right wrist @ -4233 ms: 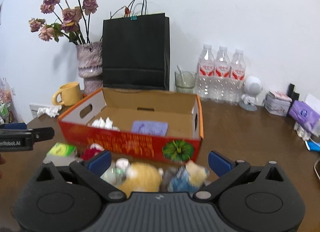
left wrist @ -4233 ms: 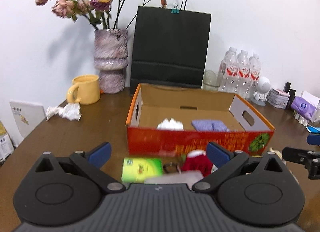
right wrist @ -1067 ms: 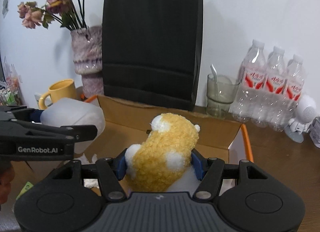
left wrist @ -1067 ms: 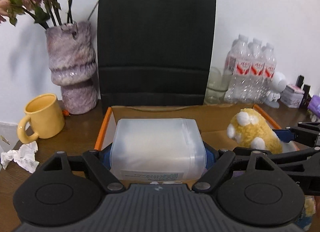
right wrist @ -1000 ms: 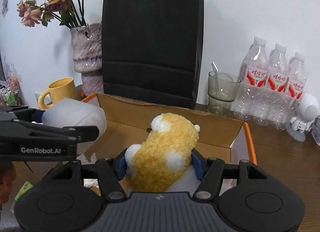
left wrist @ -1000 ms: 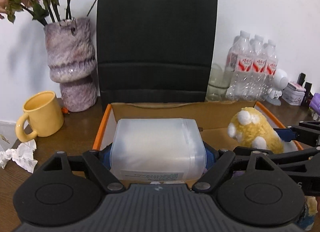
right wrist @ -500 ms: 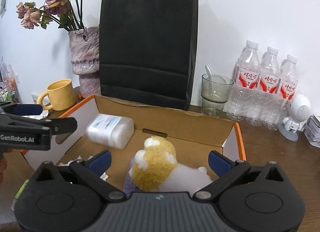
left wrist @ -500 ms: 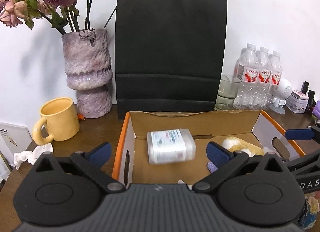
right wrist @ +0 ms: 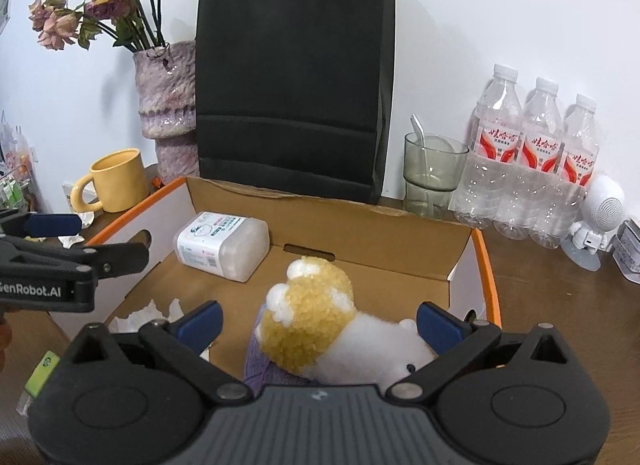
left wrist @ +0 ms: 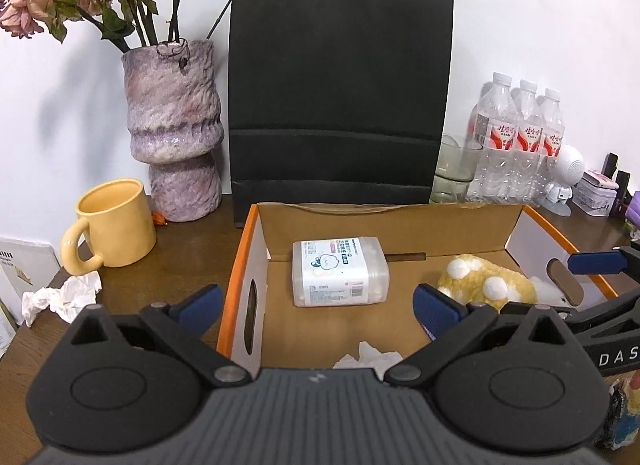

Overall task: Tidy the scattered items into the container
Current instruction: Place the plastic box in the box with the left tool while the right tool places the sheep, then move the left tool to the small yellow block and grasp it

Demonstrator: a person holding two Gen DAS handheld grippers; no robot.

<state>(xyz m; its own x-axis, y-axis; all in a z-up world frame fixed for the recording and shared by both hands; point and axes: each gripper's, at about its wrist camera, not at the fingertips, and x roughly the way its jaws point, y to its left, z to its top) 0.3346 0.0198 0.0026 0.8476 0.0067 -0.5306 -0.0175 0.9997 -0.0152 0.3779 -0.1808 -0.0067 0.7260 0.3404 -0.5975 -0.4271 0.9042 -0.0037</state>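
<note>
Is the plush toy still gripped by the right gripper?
No, the plush toy lies in the box, and the right gripper stands open around it.

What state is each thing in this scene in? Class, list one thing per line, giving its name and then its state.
left tongs: open, holding nothing
right tongs: open, holding nothing
cardboard box: open-topped, partly filled
plastic wipes pack: lying flat in the box
plush toy: lying in the box on a purple cloth
yellow mug: upright
black paper bag: standing, clipped at the top
water bottles: upright, capped

Wipes pack (left wrist: 340, 271) left of plush toy (left wrist: 486, 285) in box (left wrist: 244, 249); bag (left wrist: 340, 93) behind
</note>
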